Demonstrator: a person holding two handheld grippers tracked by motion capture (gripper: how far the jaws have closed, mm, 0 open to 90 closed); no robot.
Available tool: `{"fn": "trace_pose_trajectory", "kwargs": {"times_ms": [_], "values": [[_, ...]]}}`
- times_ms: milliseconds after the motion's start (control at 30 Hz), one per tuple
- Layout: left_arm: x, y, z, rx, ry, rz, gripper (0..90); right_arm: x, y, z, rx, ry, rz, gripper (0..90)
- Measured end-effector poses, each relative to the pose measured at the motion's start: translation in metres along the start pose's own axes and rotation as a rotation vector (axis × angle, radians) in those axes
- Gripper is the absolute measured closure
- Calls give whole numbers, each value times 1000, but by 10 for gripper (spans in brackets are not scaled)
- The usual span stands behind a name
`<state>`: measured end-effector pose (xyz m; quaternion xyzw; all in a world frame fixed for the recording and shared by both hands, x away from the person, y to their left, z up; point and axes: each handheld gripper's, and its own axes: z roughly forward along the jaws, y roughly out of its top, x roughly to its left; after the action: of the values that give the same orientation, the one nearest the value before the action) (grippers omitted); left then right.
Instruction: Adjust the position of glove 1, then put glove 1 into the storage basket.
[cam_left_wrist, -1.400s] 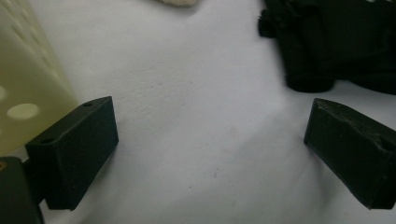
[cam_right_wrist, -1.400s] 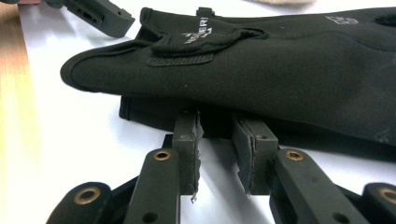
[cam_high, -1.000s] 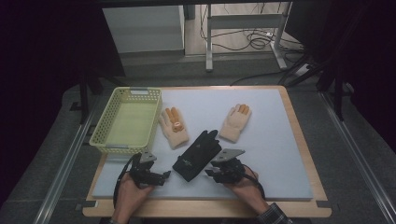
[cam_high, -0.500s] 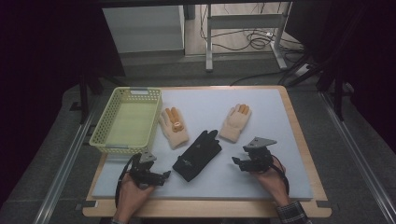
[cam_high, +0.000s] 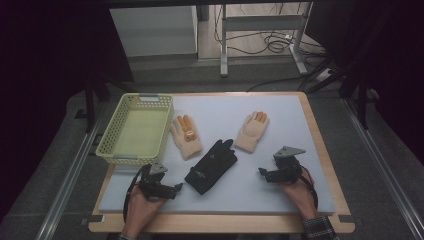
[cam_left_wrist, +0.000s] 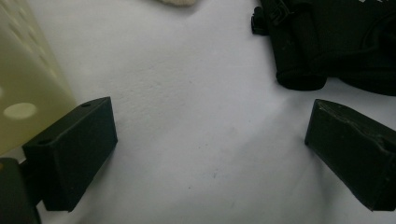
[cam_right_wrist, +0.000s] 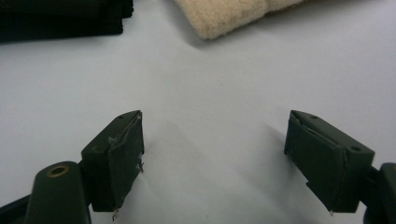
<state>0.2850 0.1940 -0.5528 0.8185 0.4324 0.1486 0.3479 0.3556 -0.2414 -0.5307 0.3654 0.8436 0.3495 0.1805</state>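
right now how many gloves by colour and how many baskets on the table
beige gloves: 2, one near the basket, one further right
black glove: 1
yellow basket: 1
total: 4

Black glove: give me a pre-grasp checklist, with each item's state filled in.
1. Left gripper open: ok, jaws spread wide.
2. Right gripper open: ok, holding nothing.
3. Black glove flat on the mat, free of both beige gloves: ok.
4. Basket has room: ok.
5. Left jaws around the glove cuff: not ok, cuff lies beyond them.
6. Glove's strap fastened: cannot tell.
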Motion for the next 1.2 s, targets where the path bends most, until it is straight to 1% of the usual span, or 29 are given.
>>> {"fn": "trace_pose_trajectory", "kwargs": {"times_ms": [233,333,500,567,633,667,767,900,933,1100,1200], "values": [[0,0,0,0,0,1,26,0,-1,0,-2,-1,-1,193],[0,0,-1,-3,2,-8,35,0,-1,0,-4,-2,-1,193],[1,0,-3,0,1,3,64,0,-1,0,-5,-4,-2,193],[1,1,-4,2,-9,-4,71,0,-1,0,-5,-5,-2,192],[1,3,-7,-2,-34,-12,78,0,-1,0,-5,-5,-2,192],[0,4,-8,-6,-39,-14,77,0,-1,0,-4,-5,-1,192],[-3,8,-11,-9,-44,-8,77,0,-1,0,-4,-5,-2,192],[-7,15,-14,-15,-64,-3,76,0,-1,0,-5,-6,-2,192],[-9,18,-15,-16,-68,4,73,0,-1,0,-5,-6,-2,192],[-17,35,-23,-36,-96,28,52,0,-1,0,-5,-6,-1,190],[-22,47,-23,-40,-117,38,37,0,-1,0,-4,-7,-2,190]]}}
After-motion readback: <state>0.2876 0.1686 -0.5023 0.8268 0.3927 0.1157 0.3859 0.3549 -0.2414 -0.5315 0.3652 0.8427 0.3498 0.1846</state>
